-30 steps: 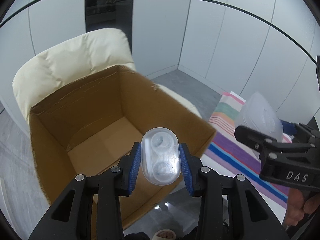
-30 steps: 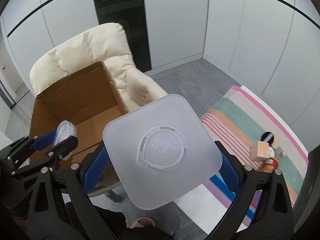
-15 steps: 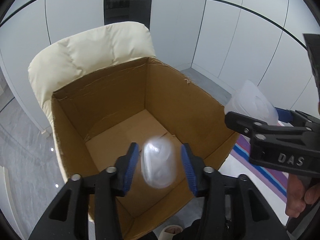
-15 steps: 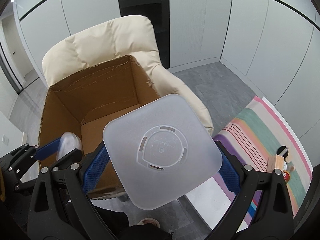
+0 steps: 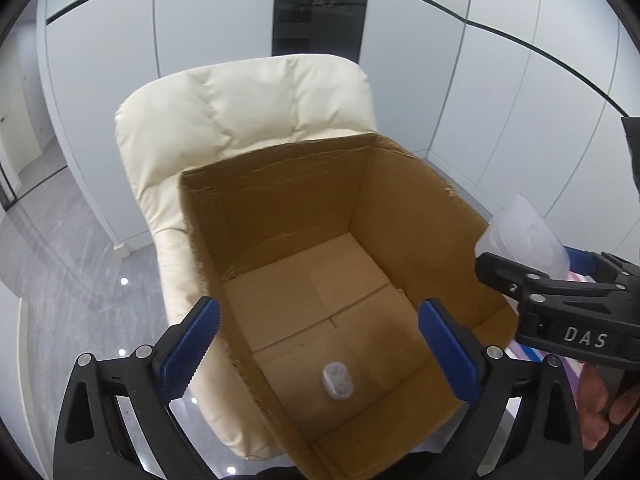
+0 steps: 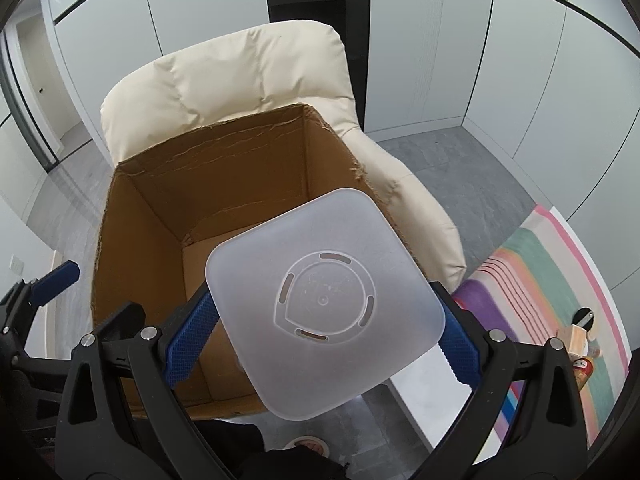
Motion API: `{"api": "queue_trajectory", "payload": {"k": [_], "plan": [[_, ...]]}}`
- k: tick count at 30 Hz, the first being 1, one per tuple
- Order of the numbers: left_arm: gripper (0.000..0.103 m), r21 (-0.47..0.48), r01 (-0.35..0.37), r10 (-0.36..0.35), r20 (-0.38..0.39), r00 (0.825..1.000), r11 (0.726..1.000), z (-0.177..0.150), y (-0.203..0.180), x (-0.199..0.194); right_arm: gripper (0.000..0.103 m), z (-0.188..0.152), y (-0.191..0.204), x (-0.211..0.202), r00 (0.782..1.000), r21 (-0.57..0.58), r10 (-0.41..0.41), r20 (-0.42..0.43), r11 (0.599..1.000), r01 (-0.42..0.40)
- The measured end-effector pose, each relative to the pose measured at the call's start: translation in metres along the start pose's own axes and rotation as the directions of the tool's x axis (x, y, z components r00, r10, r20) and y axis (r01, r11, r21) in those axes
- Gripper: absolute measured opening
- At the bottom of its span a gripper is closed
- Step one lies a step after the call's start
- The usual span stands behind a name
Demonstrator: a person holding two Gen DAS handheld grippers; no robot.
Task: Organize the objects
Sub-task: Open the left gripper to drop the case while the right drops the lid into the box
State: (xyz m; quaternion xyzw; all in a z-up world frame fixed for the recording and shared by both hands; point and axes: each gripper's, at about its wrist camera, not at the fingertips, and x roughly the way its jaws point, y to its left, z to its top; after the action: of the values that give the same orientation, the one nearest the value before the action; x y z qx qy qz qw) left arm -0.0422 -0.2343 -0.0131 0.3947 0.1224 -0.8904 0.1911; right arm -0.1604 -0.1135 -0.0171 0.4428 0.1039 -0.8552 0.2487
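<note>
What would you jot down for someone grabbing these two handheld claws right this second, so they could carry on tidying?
Left gripper: jaws have just been opening, now wide, nothing between them, above the cardboard box.
Right gripper: shut on the frosted plastic container, held over the box's near right edge.
Done: the small clear case lies on the box floor. The box sits on the cream armchair.
Left: drop the container into the box, then probably fetch the small items on the striped rug.
</note>
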Motion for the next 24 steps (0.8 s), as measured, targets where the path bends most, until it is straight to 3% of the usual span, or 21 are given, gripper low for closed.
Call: {"api": "queue_trajectory", "payload": {"k": [10,24], "plan": [[0.102,-0.004,-0.026,0.027,0.025,0.999,1.000,0.002,0.003,0.000,0.103,0.001,-0.003,0.002,1.000,0.011,-0.013,-0.012,1.000,0.013],[0.102,0.035,0.006,-0.007,0.027,1.000,0.999,0.004,-0.021,0.004,0.103,-0.005,-0.027,-0.011,1.000,0.037,-0.022,0.009,0.999,0.022]]}}
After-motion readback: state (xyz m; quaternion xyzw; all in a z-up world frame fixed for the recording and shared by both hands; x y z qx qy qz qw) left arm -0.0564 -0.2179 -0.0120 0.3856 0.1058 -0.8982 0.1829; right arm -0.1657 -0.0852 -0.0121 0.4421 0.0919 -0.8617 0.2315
